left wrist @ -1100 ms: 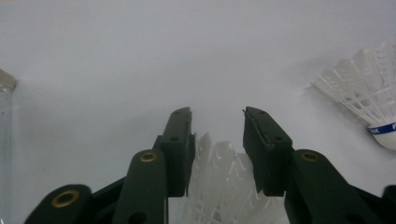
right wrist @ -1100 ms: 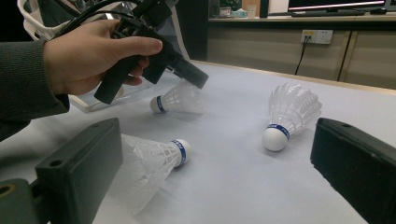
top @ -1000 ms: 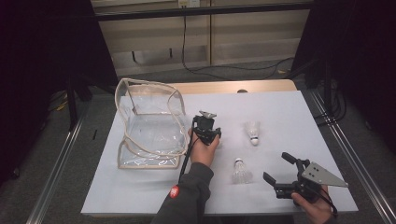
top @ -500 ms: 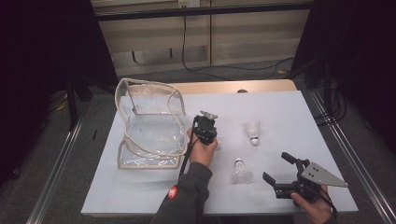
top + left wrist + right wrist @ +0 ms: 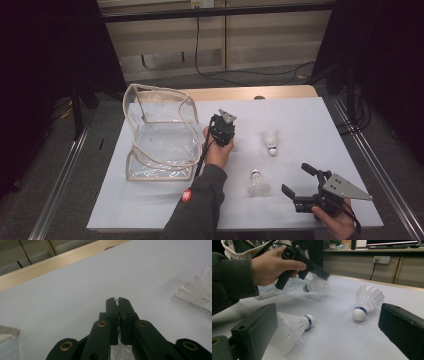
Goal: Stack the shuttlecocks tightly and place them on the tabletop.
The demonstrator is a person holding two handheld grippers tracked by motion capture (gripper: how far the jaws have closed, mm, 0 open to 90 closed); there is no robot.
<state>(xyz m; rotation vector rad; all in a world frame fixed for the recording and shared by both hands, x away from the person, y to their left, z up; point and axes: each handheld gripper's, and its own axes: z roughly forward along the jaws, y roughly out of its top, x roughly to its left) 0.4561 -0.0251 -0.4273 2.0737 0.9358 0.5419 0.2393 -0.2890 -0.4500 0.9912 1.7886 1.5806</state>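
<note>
The left gripper (image 5: 222,131) has its jaws clamped on a shuttlecock (image 5: 315,285), probably to carry it to the bag (image 5: 160,135) at 9 o'clock; the right gripper (image 5: 304,185) rests with jaws apart.

White shuttlecocks (image 5: 367,301) — blue-banded corks — on a pale grey table (image 5: 310,115); black tongs (image 5: 117,307).

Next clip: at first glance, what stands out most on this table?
The left gripper, near the table's middle, is clamped on the feathers of a shuttlecock and holds it above the white table. Beside it at the left stands a clear bag with its mouth open. Two more shuttlecocks lie loose: one right of the left gripper, one nearer the front edge, in front of the open right gripper.
</note>
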